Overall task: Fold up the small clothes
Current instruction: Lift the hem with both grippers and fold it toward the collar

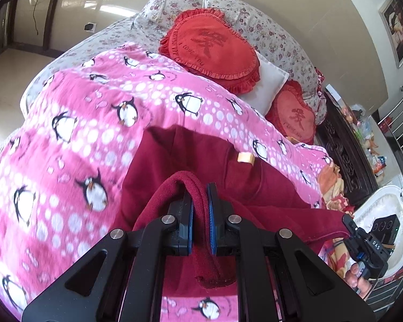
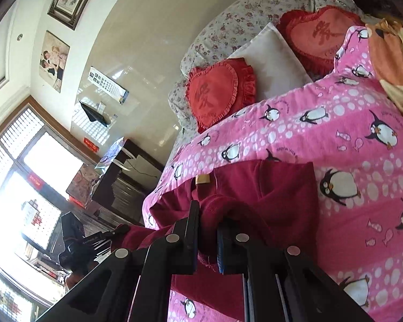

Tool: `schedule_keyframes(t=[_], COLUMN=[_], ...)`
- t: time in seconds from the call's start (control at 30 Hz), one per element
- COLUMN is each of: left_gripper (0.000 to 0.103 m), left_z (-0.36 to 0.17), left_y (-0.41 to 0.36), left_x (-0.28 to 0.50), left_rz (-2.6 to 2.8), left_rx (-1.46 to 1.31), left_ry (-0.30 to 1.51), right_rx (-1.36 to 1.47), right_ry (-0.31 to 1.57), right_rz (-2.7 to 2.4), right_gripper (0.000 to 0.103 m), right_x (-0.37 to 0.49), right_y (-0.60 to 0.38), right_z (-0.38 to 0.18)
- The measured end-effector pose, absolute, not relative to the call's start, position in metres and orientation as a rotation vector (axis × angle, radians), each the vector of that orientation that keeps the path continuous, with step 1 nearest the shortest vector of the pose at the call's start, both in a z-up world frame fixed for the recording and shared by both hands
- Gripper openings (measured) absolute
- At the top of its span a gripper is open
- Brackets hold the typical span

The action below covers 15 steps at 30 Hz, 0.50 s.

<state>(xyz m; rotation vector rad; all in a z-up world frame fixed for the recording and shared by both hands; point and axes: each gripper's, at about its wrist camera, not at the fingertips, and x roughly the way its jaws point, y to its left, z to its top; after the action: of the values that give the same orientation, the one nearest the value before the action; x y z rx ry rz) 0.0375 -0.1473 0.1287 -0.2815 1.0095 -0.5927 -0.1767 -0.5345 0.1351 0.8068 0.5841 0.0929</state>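
Observation:
A dark red garment [image 1: 190, 161] with a small tan tag [image 1: 245, 158] lies on a pink penguin blanket [image 1: 75, 123]. My left gripper [image 1: 200, 187] is shut on a folded edge of the garment and lifts it off the blanket. In the right wrist view my right gripper [image 2: 208, 212] is shut on another edge of the same garment [image 2: 282, 187], near its tan tag [image 2: 202, 179]. The right gripper also shows in the left wrist view [image 1: 362, 241] at the far right, holding the garment's stretched edge. The left gripper shows at the left of the right wrist view [image 2: 121, 230].
Two red heart cushions [image 1: 212, 51], a white pillow [image 1: 268, 86] and floral pillows [image 1: 268, 32] lie at the head of the bed. A dark carved headboard [image 1: 344, 147] and a white ornate chair [image 1: 384, 214] stand at the right. A bright window [image 2: 27, 187] is at the left.

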Motion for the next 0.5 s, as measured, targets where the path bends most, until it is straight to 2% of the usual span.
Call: schedule_keyframes(t=[0.5], left_gripper=[0.008], left_z=[0.088], left_y=[-0.184], left_x=[0.084], left_rz=[-0.497], left_rx=[-0.165], left_ry=[1.053], right_rx=[0.853], right_ry=[0.684], right_rz=[0.023], right_gripper=[0.009], right_x=[-0.122], right_y=[-0.566], right_z=[0.088])
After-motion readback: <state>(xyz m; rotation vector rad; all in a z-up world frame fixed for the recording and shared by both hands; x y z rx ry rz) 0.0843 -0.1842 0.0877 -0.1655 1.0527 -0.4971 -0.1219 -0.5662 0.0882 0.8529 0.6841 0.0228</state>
